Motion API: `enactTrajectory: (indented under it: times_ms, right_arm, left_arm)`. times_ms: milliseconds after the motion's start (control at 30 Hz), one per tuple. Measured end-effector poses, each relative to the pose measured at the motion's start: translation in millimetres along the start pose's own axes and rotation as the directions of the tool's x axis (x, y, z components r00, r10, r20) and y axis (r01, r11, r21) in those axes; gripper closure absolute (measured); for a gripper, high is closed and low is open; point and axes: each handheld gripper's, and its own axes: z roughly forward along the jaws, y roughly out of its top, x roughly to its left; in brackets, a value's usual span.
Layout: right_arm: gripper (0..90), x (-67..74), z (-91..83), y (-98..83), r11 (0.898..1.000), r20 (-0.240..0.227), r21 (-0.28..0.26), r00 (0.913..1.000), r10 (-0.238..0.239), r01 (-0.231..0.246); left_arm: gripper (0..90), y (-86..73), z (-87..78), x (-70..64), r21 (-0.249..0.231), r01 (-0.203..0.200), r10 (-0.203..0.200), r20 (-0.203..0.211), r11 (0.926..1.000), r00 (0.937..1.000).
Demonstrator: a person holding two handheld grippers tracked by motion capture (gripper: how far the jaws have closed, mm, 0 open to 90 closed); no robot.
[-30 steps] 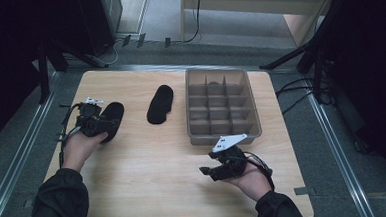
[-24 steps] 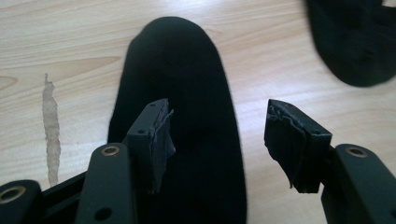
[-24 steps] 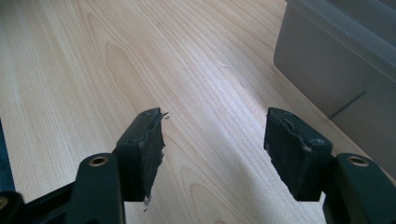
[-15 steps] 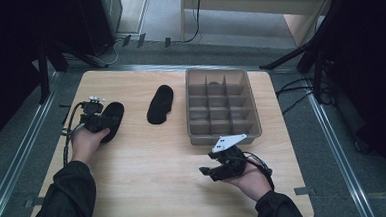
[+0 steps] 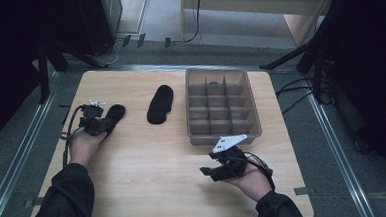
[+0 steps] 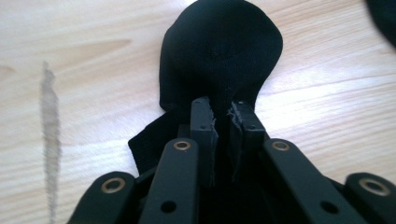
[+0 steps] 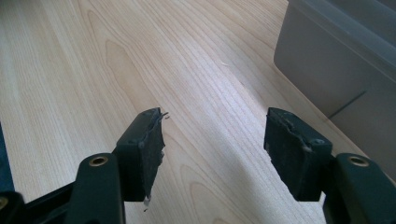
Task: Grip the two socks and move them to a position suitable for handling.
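Socks are being handled on a wooden table (image 5: 148,156). The left gripper (image 5: 97,121) is seen in the high view near the table's left edge, held in the person's left hand (image 5: 85,144). In the left gripper view its jaws have just been closing and are now drawn nearly together, with a fold of a black sock (image 6: 219,51) pinched between the pads; the rounded end of that sock is spread flat on the wood beyond the jaw tips. In the high view the same sock (image 5: 115,112) is seen jutting from the gripper toward the table's middle. A second black sock (image 5: 159,104) is laid flat on the table between the gripped sock and a grey divided bin (image 5: 223,137), apart from both. The bin is placed on the right half of the table, its compartments arranged in a grid. The right gripper (image 5: 223,168) is held in the right hand (image 5: 250,180) just in front of the bin's near wall. In the right gripper view its jaws are spread wide over bare wood, nothing is held between them, and the bin's wall (image 7: 336,70) is seen at the right.
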Motion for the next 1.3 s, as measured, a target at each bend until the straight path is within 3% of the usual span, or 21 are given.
enactTrajectory:
  times_ms: [100,133,267,400,500,567,667,767,833,867,933,967,1000,1033,1067,1133,1167,1200,1233,1267,1300]
  right_arm:
    - [37.7,-0.2,-1.2,0.8,1.000,0.001,0.000,1.0000,-0.003,0.003]
    - [37.7,-0.8,-1.6,1.0,1.000,0.002,-0.005,1.0000,-0.002,0.002]
    - [37.7,-1.7,-1.5,1.1,1.000,0.002,-0.001,1.0000,0.002,-0.002]
    - [37.7,-0.9,-1.6,1.2,1.000,0.001,-0.004,1.0000,-0.001,0.001]
    - [37.7,-1.0,-1.4,1.2,1.000,0.001,-0.001,1.0000,-0.002,0.002]
    - [37.7,-1.0,-1.5,1.3,1.000,0.000,-0.002,1.0000,-0.001,0.001]
    - [37.7,-0.9,-1.4,1.3,1.000,0.000,-0.003,1.0000,-0.001,0.001]
    - [37.7,-0.6,-1.1,1.3,1.000,0.001,0.000,1.0000,0.000,0.000]
    - [37.7,-0.5,-0.7,1.3,1.000,0.001,0.002,1.0000,-0.001,0.001]
    - [37.7,-0.5,-0.7,1.3,1.000,0.001,0.002,1.0000,-0.001,0.001]
    - [37.7,-0.3,0.5,1.3,1.000,-0.001,0.005,1.0000,-0.002,0.002]
    - [37.7,0.4,1.2,1.4,1.000,-0.001,0.009,1.0000,-0.003,0.003]
    - [37.7,0.6,1.3,1.5,1.000,-0.001,0.008,1.0000,-0.004,0.004]
    - [37.7,0.7,1.3,1.4,1.000,-0.001,0.006,1.0000,-0.004,0.004]
    - [37.7,0.7,1.3,1.4,1.000,-0.001,0.006,1.0000,-0.004,0.004]
    - [37.7,0.7,0.7,0.9,1.000,0.001,0.007,1.0000,-0.002,0.002]
    - [37.7,0.4,0.4,0.9,1.000,0.002,0.006,1.0000,-0.001,0.001]
    - [37.7,0.4,0.4,0.9,1.000,0.002,0.006,1.0000,-0.001,0.001]
    - [37.7,-0.1,0.2,0.9,1.000,0.003,0.003,1.0000,-0.001,0.001]
    - [37.7,-0.5,0.0,1.0,1.000,0.003,0.004,1.0000,0.002,-0.002]
    - [37.7,-0.5,0.0,1.0,1.000,0.003,0.004,1.0000,0.002,-0.002]
  left_arm:
    - [84.0,3.5,-3.3,0.0,0.038,-0.037,0.037,0.009,0.9986,0.9993]
    - [84.3,5.6,-8.6,0.0,0.015,-0.028,0.028,0.044,0.9995,0.9986]
    - [84.5,9.0,-19.2,-2.6,0.002,-0.053,0.053,0.088,0.9986,0.9947]
    - [84.6,16.2,-48.2,-7.9,-0.066,-0.071,0.083,0.198,0.9953,0.9768]
    - [84.6,15.3,-63.7,-15.2,-0.101,-0.113,0.131,0.195,0.9884,0.9719]
    - [84.6,12.0,-70.4,-19.8,-0.104,-0.156,0.172,0.180,0.9824,0.9684]
    - [84.5,7.9,-75.5,-22.9,-0.105,-0.182,0.198,0.179,0.9777,0.9636]
    - [84.4,-0.2,-85.4,-30.2,-0.115,-0.209,0.229,0.206,0.9712,0.9513]
    - [84.4,-8.1,-92.9,-40.1,-0.122,-0.244,0.266,0.221,0.9620,0.9383]
    - [84.4,-8.1,-92.9,-40.1,-0.122,-0.244,0.266,0.221,0.9620,0.9383]
    - [84.3,-14.7,-96.7,-47.0,-0.134,-0.258,0.284,0.254,0.9569,0.9243]
    - [84.2,-20.4,-96.6,-52.8,-0.133,-0.251,0.280,0.294,0.9589,0.9139]
    - [84.2,-23.6,-95.6,-55.6,-0.132,-0.251,0.280,0.309,0.9590,0.9089]
    - [84.1,-23.6,-95.6,-55.6,-0.132,-0.251,0.280,0.309,0.9590,0.9089]
    - [84.1,-26.9,-93.8,-58.4,-0.126,-0.257,0.285,0.324,0.9580,0.9020]
    - [83.8,-32.9,-90.8,-65.4,-0.105,-0.295,0.313,0.325,0.9498,0.8925]
    - [83.7,-38.0,-89.3,-71.2,-0.100,-0.319,0.334,0.330,0.9422,0.8825]
    - [83.6,-38.0,-89.3,-71.2,-0.100,-0.319,0.334,0.330,0.9422,0.8825]
    - [83.6,-40.4,-88.9,-73.9,-0.100,-0.326,0.341,0.337,0.9399,0.8777]
    - [83.3,-44.4,-87.5,-78.8,-0.099,-0.347,0.359,0.347,0.9326,0.8665]
    - [83.2,-44.4,-87.5,-78.8,-0.099,-0.347,0.359,0.347,0.9326,0.8665]
